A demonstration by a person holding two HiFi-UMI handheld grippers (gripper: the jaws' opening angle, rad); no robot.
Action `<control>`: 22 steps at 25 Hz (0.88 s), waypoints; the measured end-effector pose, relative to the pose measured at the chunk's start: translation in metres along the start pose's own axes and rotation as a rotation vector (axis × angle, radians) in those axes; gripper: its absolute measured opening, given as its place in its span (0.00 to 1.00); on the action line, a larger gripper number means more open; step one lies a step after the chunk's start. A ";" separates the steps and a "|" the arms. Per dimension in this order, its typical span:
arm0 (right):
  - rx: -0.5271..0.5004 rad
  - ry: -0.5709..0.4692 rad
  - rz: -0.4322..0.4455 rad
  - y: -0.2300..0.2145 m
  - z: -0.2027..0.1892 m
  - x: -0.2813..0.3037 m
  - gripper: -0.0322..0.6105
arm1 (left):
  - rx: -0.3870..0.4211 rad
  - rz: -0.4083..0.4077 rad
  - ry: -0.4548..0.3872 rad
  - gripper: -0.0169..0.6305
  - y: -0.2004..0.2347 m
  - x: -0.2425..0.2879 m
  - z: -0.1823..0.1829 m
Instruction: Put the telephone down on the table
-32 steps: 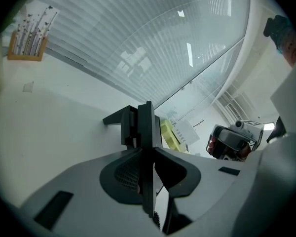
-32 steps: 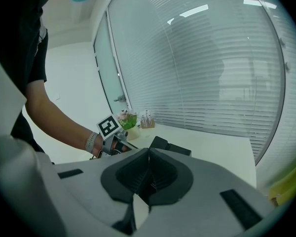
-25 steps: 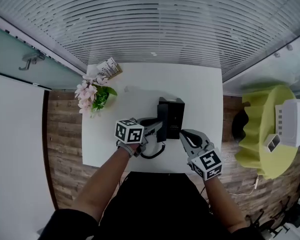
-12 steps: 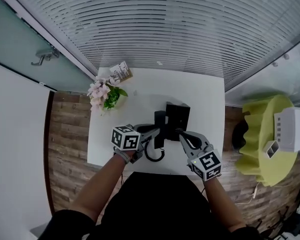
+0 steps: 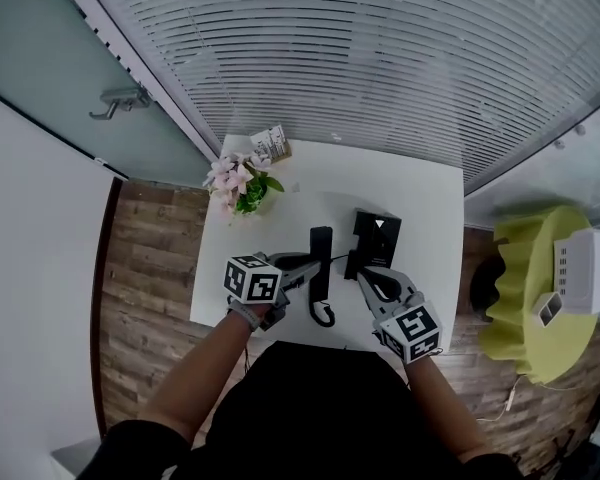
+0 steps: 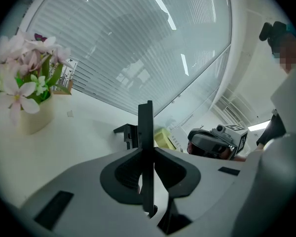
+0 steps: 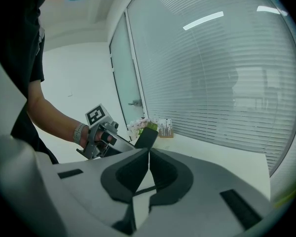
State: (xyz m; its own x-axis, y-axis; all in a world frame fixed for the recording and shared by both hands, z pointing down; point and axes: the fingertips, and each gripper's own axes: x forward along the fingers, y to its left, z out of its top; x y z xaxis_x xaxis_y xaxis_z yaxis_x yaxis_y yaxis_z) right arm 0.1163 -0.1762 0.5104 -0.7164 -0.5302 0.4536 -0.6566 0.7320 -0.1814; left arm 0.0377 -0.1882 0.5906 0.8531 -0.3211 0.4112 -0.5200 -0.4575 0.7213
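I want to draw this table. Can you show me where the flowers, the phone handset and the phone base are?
flowers (image 5: 230, 176), head view, on the pink petals.
phone handset (image 5: 321, 246), head view, on its black middle.
phone base (image 5: 375, 243), head view, on its top face.

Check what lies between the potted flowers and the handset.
Nothing: only bare white table lies between the potted flowers and the handset, as the head view shows.

Potted pink flowers (image 5: 237, 179) sat just beside a small printed box (image 5: 273, 145); a lime chair (image 5: 525, 283) stood well apart.
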 end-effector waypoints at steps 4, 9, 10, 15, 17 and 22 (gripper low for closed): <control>-0.014 0.008 0.022 0.017 0.002 0.012 0.09 | 0.013 0.013 -0.016 0.14 0.001 -0.019 0.003; -0.033 0.020 0.048 0.035 0.007 0.029 0.09 | -0.013 0.029 -0.023 0.14 0.019 -0.041 -0.006; -0.037 0.023 0.053 0.039 0.007 0.033 0.09 | -0.015 0.034 -0.026 0.14 0.022 -0.046 -0.006; -0.057 0.043 0.083 0.054 0.010 0.050 0.09 | -0.035 0.055 -0.042 0.14 0.036 -0.067 -0.011; -0.064 0.051 0.095 0.060 0.010 0.058 0.09 | -0.045 0.067 -0.047 0.14 0.043 -0.074 -0.014; -0.088 0.078 0.128 0.071 0.007 0.078 0.09 | -0.091 0.102 -0.058 0.14 0.065 -0.088 -0.025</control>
State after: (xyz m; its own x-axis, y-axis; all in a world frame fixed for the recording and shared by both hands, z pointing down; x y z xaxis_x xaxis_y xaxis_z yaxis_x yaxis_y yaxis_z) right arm 0.0119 -0.1683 0.5262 -0.7701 -0.3980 0.4985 -0.5357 0.8278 -0.1666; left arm -0.0698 -0.1685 0.6153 0.7906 -0.4107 0.4541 -0.5956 -0.3435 0.7261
